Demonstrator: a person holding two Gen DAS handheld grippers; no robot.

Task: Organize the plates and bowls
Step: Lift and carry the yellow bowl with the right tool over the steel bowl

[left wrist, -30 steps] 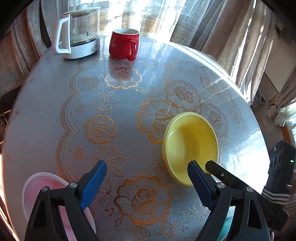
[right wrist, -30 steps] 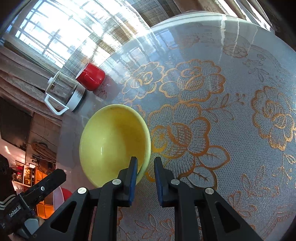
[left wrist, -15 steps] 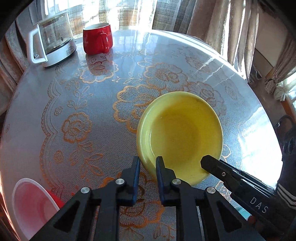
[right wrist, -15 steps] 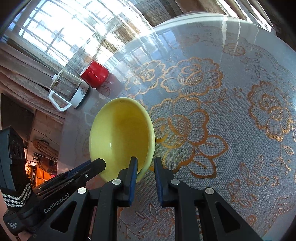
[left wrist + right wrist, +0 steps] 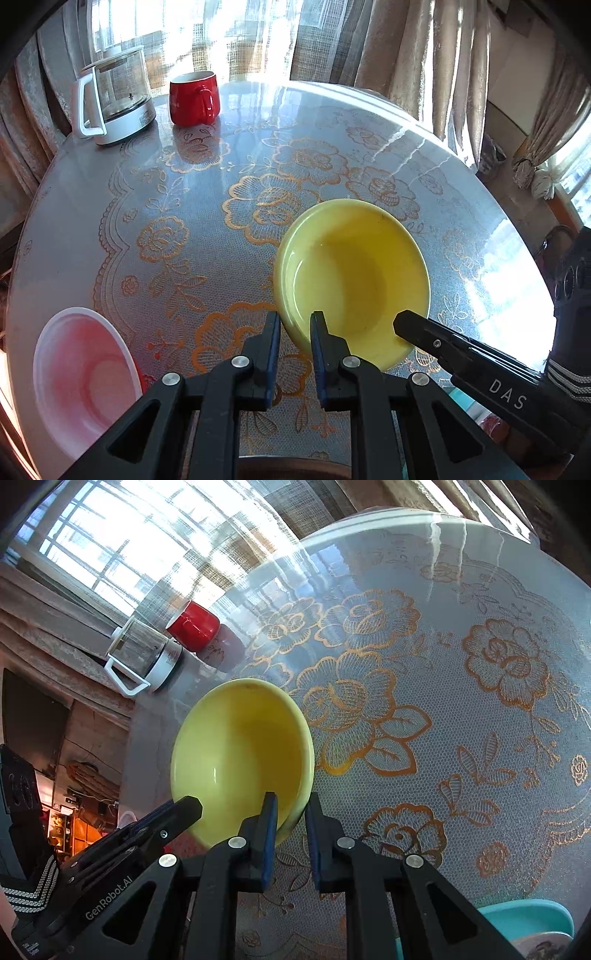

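Note:
A yellow bowl (image 5: 354, 280) is held tilted above the lace-covered round table (image 5: 207, 206). My left gripper (image 5: 294, 332) is shut on its near-left rim. My right gripper (image 5: 290, 810) is shut on its near-right rim, and the bowl (image 5: 240, 760) fills the middle of the right wrist view. The right gripper's black finger (image 5: 443, 343) shows at the bowl's right edge in the left wrist view. A pink-and-white bowl (image 5: 81, 373) sits on the table at the near left.
A red mug (image 5: 194, 98) and a glass kettle (image 5: 114, 99) stand at the far edge by the curtains. A teal dish (image 5: 528, 923) and a patterned dish (image 5: 546, 947) lie at the near right in the right wrist view.
My left gripper moved right from open over the table and closed on the yellow bowl's rim. The bowl, held by the right gripper, has risen and tilted.

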